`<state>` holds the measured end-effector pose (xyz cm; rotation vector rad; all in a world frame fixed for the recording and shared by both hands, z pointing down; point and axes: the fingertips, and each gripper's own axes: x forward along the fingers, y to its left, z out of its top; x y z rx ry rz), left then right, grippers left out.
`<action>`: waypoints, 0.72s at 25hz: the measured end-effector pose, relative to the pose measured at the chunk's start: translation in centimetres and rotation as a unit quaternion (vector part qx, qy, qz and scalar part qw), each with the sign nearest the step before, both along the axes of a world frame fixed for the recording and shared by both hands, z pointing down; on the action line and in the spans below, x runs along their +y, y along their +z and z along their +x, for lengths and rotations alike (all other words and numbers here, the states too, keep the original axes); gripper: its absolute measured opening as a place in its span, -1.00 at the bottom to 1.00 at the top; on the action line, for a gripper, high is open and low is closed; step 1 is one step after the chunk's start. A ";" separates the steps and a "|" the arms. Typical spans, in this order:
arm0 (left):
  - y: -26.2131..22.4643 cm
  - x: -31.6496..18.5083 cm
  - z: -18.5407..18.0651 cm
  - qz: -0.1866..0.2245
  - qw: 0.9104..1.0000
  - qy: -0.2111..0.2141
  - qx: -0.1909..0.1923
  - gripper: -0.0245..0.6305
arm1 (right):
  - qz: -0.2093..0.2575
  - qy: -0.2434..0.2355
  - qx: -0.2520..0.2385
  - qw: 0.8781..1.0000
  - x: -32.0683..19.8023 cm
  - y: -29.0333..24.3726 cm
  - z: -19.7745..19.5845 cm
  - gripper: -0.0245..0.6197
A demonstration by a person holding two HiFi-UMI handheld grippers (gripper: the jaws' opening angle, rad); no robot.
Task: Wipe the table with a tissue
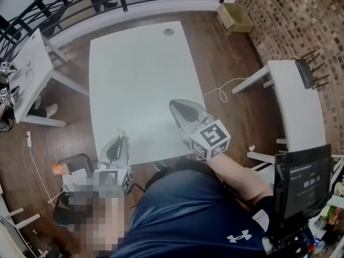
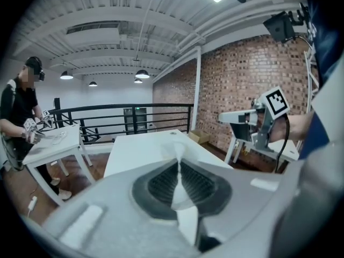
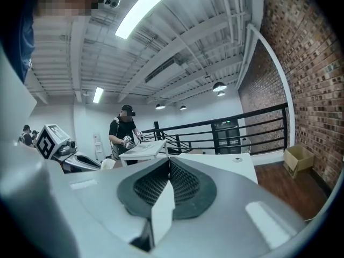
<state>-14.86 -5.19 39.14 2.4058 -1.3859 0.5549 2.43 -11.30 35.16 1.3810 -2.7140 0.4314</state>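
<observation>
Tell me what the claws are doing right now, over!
Left claw shut on tissue. Right claw shut, empty. Table bare but one round cap at far end. Over.

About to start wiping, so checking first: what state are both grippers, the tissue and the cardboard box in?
Left gripper: shut on the tissue.
Tissue: pinched between the left jaws, tip poking out.
Right gripper: shut, empty.
Box: open, on the floor.
</observation>
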 end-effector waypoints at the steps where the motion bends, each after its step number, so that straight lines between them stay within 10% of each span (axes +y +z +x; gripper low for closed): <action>1: 0.0 0.1 0.0 -0.001 1.000 -0.001 0.001 -0.88 | 0.000 0.000 0.000 1.000 0.0 0.0 0.0 -0.89; 18: -0.5 0.0 -0.8 0.015 0.999 -0.032 0.013 -0.88 | 0.000 -0.008 -0.006 1.000 -0.4 0.0 -0.7 -0.89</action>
